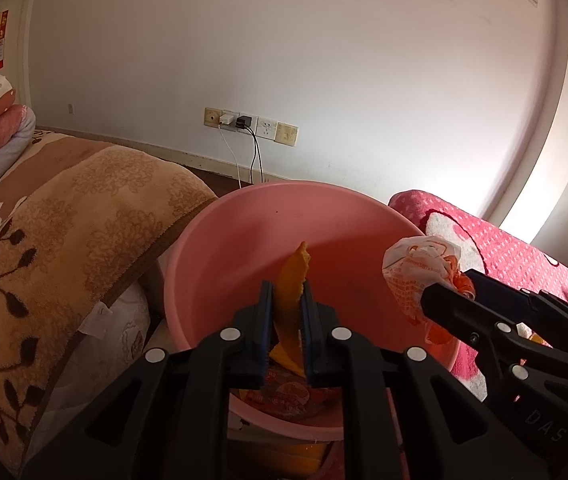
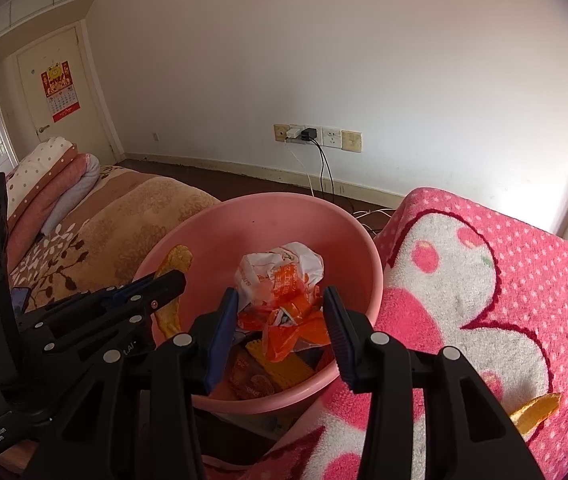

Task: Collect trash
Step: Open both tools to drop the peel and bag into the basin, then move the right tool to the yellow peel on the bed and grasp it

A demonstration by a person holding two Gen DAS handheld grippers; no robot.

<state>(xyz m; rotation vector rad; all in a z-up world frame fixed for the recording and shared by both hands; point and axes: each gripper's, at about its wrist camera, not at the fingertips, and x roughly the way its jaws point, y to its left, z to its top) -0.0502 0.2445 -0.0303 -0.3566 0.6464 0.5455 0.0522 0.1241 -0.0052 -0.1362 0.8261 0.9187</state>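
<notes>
A pink plastic basin (image 1: 244, 240) sits between two covered seats and holds several wrappers. My left gripper (image 1: 287, 300) is shut on a strip of orange peel (image 1: 290, 280) and holds it over the basin. It also shows in the right wrist view (image 2: 164, 280) with the peel (image 2: 172, 264). My right gripper (image 2: 282, 312) stands wide around a crumpled white and orange wrapper (image 2: 280, 280) above the basin (image 2: 212, 240); whether the pads press it is unclear. In the left wrist view its fingers (image 1: 456, 300) seem closed on the wrapper (image 1: 420, 276).
A brown leaf-patterned blanket (image 1: 64, 240) lies at the left with folded bedding (image 2: 52, 176) behind. A pink dotted blanket (image 2: 484, 300) lies at the right, with another orange peel (image 2: 536, 408) on it. Wall sockets with chargers and cables (image 1: 244, 124) are behind the basin.
</notes>
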